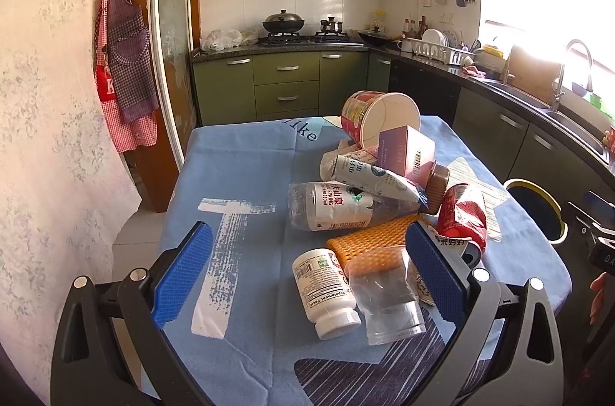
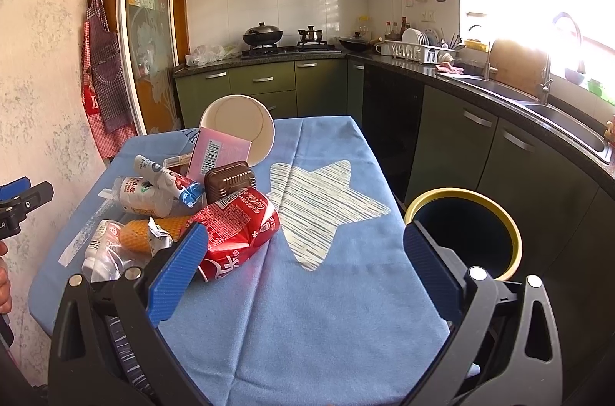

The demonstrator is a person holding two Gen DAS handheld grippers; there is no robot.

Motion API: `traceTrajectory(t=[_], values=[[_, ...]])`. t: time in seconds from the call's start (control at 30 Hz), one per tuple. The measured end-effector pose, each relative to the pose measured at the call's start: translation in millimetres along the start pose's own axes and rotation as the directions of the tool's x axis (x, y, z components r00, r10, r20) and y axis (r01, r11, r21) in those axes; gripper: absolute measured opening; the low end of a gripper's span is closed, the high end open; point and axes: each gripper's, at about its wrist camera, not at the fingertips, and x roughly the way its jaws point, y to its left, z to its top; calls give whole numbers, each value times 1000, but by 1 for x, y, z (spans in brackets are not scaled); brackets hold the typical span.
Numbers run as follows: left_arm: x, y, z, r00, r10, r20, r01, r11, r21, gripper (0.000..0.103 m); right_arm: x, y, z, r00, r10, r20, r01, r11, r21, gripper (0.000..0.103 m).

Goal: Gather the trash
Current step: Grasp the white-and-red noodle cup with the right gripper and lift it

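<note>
A heap of trash lies on the blue tablecloth [image 1: 246, 175]: a white pill bottle [image 1: 324, 292], a clear plastic cup [image 1: 386, 298], an orange foam net [image 1: 374, 241], a crushed water bottle [image 1: 338, 206], a crushed red cola can [image 2: 240, 233], a pink box [image 2: 223, 152], a brown lidded box [image 2: 230, 179] and a paper noodle bowl [image 2: 238, 127]. My left gripper [image 1: 309, 252] is open and empty, with the pill bottle and cup between its fingers. My right gripper [image 2: 307, 250] is open and empty above the cloth, its left finger [image 2: 178, 273] beside the cola can.
A dark bin with a yellow rim [image 2: 463, 233] stands at the table's right edge, also in the left wrist view [image 1: 538, 210]. Kitchen cabinets, stove and sink run along the back and right. An apron [image 1: 123, 68] hangs on the left wall.
</note>
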Motion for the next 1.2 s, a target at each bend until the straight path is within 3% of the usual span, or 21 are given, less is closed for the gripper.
traceTrajectory(t=[0.2,0.4,0.7,0.77,0.93,1.2], values=[[14,6,12,1000,5,0,-5,1000,7,99,13,-4,9,1000,15,-18,-15,1000,-23,97],[36,25,48,999,0,41,0,1000,-2,99,36,-18,32,995,103,-8,-103,994,-25,97],[125,53,102,994,58,90,-59,998,9,99,111,-23,89,979,200,-26,-202,972,-119,96],[148,60,108,994,65,85,-65,998,1,99,135,-16,100,974,222,-47,-226,963,-147,83],[197,78,109,997,62,45,-59,995,-77,99,205,19,121,964,237,-120,-261,929,-261,60],[233,83,84,1000,21,-4,-21,995,-96,99,296,44,135,945,254,-208,-305,912,-276,40]])
